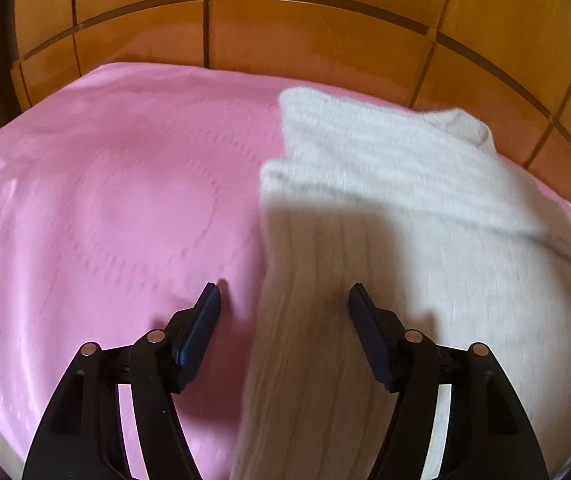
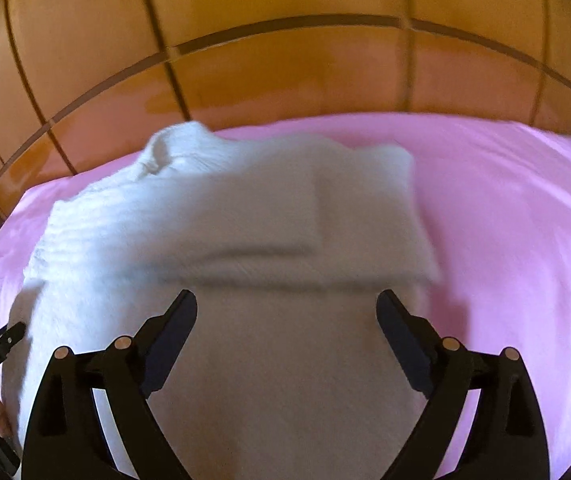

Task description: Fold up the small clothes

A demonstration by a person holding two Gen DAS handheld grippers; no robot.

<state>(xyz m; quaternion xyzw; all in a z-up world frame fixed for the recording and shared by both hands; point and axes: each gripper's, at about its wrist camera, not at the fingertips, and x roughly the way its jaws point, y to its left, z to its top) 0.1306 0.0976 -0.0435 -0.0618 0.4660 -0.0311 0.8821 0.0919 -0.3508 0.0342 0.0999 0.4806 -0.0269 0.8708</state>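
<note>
Both grippers hang open and empty: left gripper (image 1: 283, 298) straddles the white knit sweater's (image 1: 385, 200) left edge, right gripper (image 2: 287, 306) over its middle on the pink bedsheet (image 1: 105, 200). Best pinch the near hem squarely, then carry it toward twelve o'clock, corners level

Right gripper (image 2: 287, 304), black two-finger, jaws spread wide, nothing between the pads, hovering over white ribbed knit garment (image 2: 221, 240). Garment partly folded, a layer doubled across its middle, collar at 11 o'clock. It lies on pink bed sheet (image 2: 505, 208). Orange wooden panelled headboard (image 2: 285, 72) at 12 o'clock. Left gripper (image 2: 3, 342) tip at 9 o'clock, at garment's edge. Blurred.
</note>
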